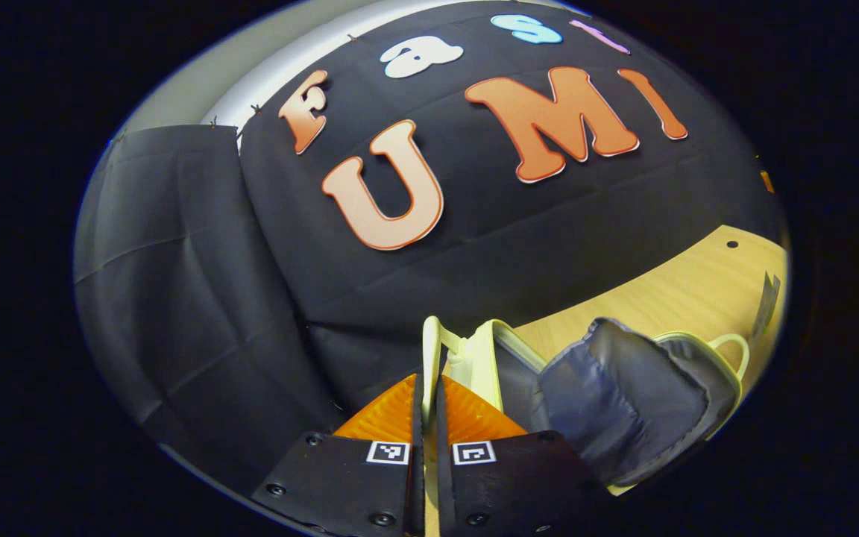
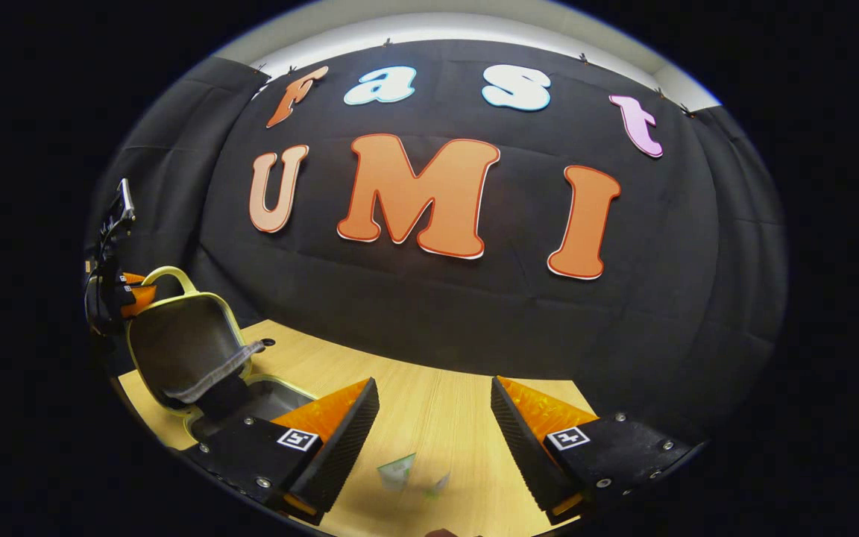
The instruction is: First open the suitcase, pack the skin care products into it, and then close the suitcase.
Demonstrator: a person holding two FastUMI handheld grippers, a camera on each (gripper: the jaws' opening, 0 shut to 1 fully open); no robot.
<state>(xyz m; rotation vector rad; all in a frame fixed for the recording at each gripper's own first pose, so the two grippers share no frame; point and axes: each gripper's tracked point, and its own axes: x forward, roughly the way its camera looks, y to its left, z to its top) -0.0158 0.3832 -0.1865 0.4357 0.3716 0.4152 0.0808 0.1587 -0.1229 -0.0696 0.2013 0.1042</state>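
In the left gripper view, the left gripper [image 1: 429,406] sits at the bottom centre of the frame, its fingers pressed together on the thin pale-yellow rim of the suitcase lid [image 1: 432,350], which stands up between them. Right of it, in the lower right of the frame, the suitcase [image 1: 623,395] lies open, showing a soft, padded grey lining with a loose flap and a pale-yellow curved handle [image 1: 731,350] at its far edge. It rests on a light wood-grain counter [image 1: 698,291].

In the right gripper view, the right gripper [image 2: 433,414] is at the bottom centre, its ribbed, wedge-shaped fingers spread wide with nothing between them but bare counter [image 2: 429,403]. Just below the gap lie small translucent greenish packets [image 2: 397,471], too small to identify. At the left edge of the frame the suitcase [image 2: 191,350] stands with its lid raised, held at the top by the left gripper [image 2: 127,291].
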